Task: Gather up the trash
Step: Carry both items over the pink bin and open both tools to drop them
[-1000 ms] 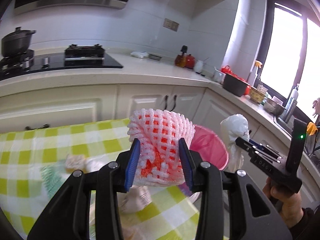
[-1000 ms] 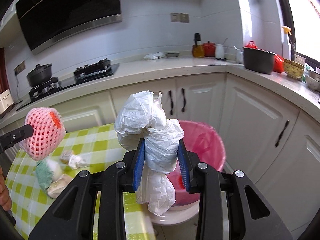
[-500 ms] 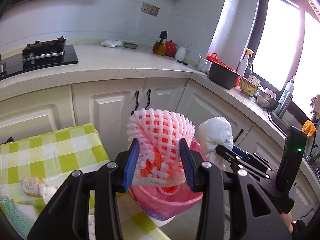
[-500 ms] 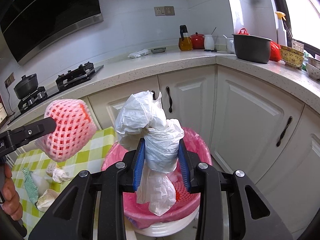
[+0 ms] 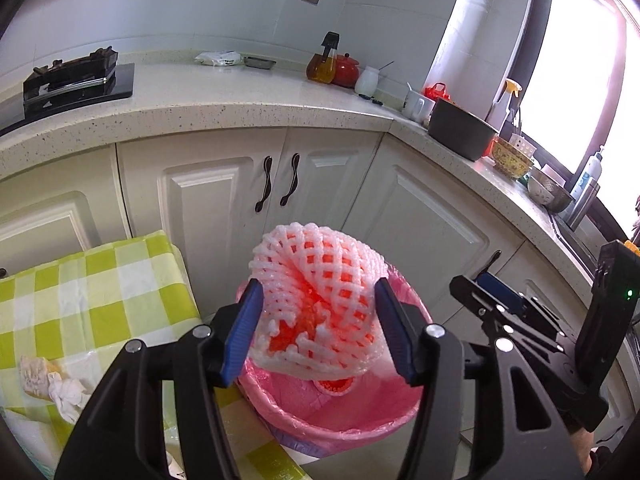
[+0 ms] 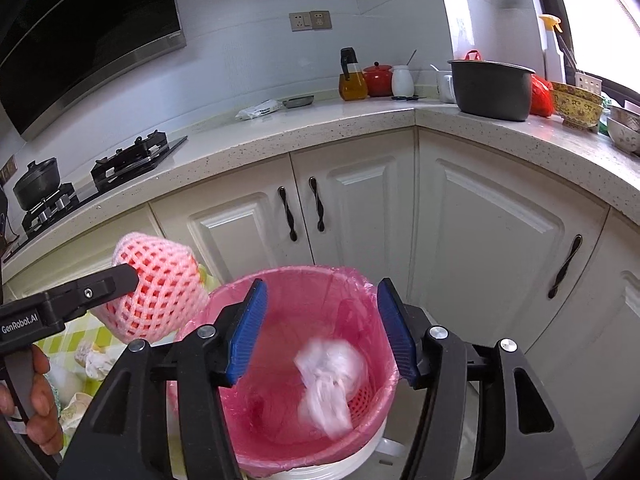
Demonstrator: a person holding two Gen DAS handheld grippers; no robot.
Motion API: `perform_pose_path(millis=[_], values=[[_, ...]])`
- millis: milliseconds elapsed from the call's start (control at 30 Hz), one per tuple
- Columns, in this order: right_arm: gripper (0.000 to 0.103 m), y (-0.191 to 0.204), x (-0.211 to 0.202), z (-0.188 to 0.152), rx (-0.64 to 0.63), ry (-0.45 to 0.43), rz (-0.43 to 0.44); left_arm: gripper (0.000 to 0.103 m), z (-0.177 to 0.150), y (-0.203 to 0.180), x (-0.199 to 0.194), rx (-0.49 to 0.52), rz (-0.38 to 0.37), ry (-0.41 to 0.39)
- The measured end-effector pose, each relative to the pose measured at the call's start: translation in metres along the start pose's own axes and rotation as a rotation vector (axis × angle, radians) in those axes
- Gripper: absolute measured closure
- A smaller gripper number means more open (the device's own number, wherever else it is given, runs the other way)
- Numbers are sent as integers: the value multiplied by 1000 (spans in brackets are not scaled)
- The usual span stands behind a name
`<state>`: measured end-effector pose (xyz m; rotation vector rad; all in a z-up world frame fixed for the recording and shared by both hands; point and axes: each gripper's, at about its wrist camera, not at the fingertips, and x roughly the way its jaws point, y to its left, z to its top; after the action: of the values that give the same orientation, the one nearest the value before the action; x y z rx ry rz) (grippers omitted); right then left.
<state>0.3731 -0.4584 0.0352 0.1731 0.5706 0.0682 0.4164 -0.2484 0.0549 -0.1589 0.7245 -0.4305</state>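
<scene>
A pink-and-white foam fruit net (image 5: pixel 316 272) sits between the blue pads of my left gripper (image 5: pixel 318 320), above the pink-lined trash bin (image 5: pixel 340 436). Its jaws are opening, and the pads still touch the net's sides. In the right wrist view the net (image 6: pixel 160 288) hangs at the left gripper's fingers (image 6: pixel 100 288), just left of the bin's rim (image 6: pixel 304 276). My right gripper (image 6: pixel 320 328) is over the bin, jaws opening with nothing between them. A crumpled white plastic bag (image 6: pixel 328 376), blurred, is dropping inside the bin.
A table with a green checked cloth (image 5: pixel 100 300) stands left of the bin and holds crumpled tissues (image 5: pixel 52 380). White cabinets (image 6: pixel 480 240) and a stone counter (image 6: pixel 400 116) wrap around behind. A hand (image 6: pixel 40 412) holds the left gripper's handle. The right gripper (image 5: pixel 492 292) shows right of the bin.
My right gripper's jaws have spread and let go of the white bag, which now falls into the bin. My left gripper carried the net from above the table to over the bin, and its jaws have widened.
</scene>
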Motion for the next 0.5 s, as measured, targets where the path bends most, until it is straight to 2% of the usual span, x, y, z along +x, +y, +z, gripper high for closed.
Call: perform_pose_path(millis=[67,200,233,500], values=[[48,-2,-2,-1,2,-2,-2,43,-1,0,0,1,3,2],[48,-3,-7,-5,4,-1,0,42,-1,-1,-2,4,7,-3],[48,-3,-9,-7,4,-2,-1,38,-1,-2,-3,4,8,-5],[45,1,-26,-19,0,-12,-9,38,-3,-4,-31,27,12,-40]])
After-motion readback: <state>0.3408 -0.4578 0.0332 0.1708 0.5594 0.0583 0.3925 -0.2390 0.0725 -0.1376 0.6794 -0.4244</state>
